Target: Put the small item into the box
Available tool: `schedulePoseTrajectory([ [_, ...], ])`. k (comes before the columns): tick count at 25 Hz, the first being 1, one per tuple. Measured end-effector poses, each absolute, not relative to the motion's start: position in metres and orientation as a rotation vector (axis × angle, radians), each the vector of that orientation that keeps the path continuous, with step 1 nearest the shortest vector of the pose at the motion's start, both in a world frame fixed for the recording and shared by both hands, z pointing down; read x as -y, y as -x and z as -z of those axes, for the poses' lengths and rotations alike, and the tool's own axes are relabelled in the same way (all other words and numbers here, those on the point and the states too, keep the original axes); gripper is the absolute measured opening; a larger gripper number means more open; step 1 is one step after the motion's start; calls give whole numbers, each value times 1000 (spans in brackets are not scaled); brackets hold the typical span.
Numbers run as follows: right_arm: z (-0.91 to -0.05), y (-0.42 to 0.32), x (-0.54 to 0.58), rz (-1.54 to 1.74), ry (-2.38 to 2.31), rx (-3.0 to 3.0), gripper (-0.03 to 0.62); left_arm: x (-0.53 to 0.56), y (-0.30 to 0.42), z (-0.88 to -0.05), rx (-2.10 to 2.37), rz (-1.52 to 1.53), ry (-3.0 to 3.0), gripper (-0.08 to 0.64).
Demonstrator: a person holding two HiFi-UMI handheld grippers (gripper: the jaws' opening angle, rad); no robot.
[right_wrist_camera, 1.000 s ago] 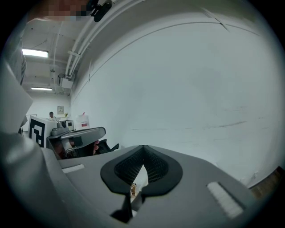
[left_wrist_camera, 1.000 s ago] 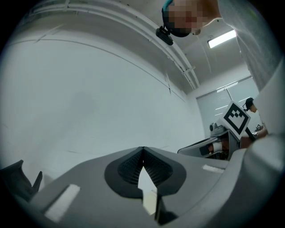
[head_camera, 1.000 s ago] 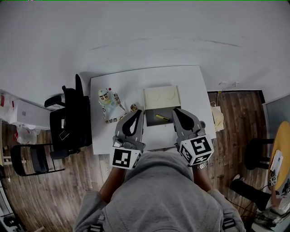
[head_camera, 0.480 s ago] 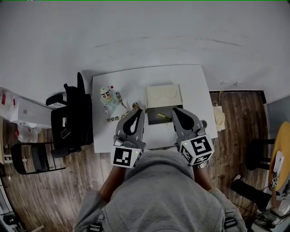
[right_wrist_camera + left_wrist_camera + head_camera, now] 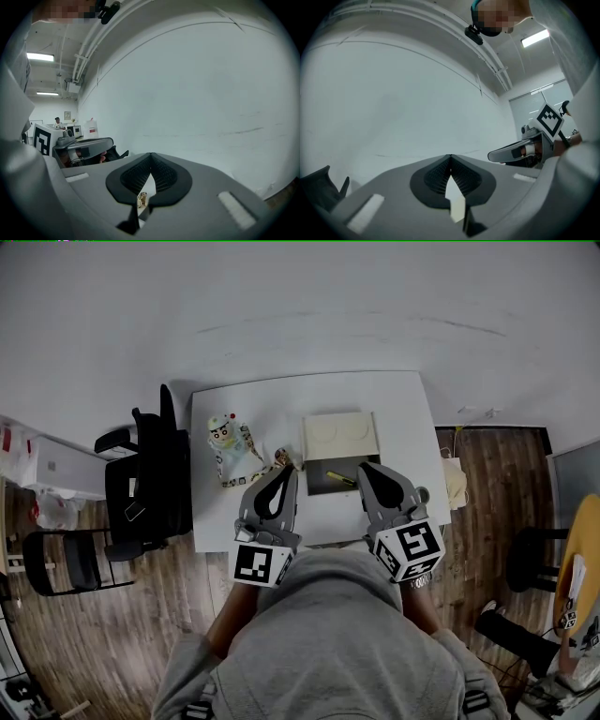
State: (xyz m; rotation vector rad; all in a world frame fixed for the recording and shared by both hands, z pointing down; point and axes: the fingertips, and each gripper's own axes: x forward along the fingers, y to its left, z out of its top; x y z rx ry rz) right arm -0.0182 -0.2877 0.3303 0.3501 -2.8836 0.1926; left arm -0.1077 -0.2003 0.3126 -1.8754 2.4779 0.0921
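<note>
On the white table stands a box with a dark inside and its cream lid folded back. A yellow object lies in the box. A small brownish item sits left of the box; through the right jaws' gap the same item shows. My left gripper is shut and empty, raised near the table's front. My right gripper is also shut and empty, over the box's front right corner.
A cartoon toy figure with a patterned strap lies at the table's left. A black office chair stands against the table's left side, a folding chair further left. A cream bag sits at the table's right.
The table has drifted slightly up in the head view. Both grippers stay shut and keep their places.
</note>
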Motion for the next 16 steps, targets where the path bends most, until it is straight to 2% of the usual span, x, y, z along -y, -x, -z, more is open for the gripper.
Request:
schedulePoseTrajectory([
  [16, -336, 14, 290, -189, -360, 2869, 15, 199, 107, -315, -2487, -114, 1870, 3],
])
